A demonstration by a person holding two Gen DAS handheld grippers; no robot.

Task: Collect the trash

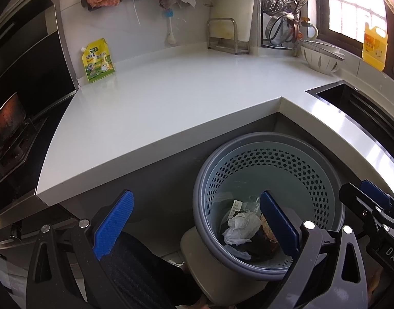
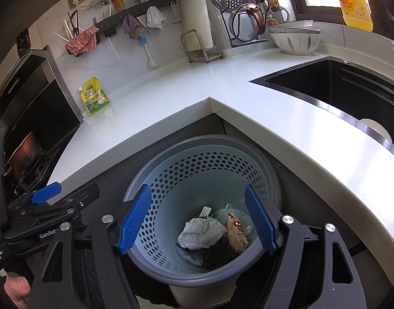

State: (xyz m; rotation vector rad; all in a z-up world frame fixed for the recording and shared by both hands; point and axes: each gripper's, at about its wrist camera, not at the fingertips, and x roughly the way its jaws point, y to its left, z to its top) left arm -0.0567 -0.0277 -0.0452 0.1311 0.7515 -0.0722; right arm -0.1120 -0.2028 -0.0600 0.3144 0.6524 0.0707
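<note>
ITEM 1 — my right gripper (image 2: 198,221): jaws wide, nothing between the pads. Hangs over the bin mouth, tilted down.

ITEM 2 — my left gripper (image 1: 197,226): jaws wide too, empty. Sits just left of the bin; one blue pad overlaps the rim in its own view, the other is off to the side.

ITEM 3 — trash bin (image 2: 155,274): grey rim, pale perforated wall, on the floor in the notch below the surface corner. Contents: crumpled white tissue (image 2: 200,233), orange snack wrapper (image 2: 235,233), small paper tag, dark scraps at the bottom. So the trash is already in.

ITEM 4 — surface (image 2: 248,128): white, bare across the middle. Only candidate left, imo: yellow-green spout pouch (image 2: 94,95), upright against the back wall, far left near the stove. Can't tell if empty or in use.

ITEM 5 — step in hand, my read: drop is done, both jaws clear.
- Lift straight up before swinging, so pads don't catch the rim.
- If the pouch counts as trash: left side is nearer; approach fr. the front, pinch the flat faces mid-body, not the spout.
- Watch the stove edge beside it.
- Bowls, rack, oil bottle at back right: not trash, leave.
</note>
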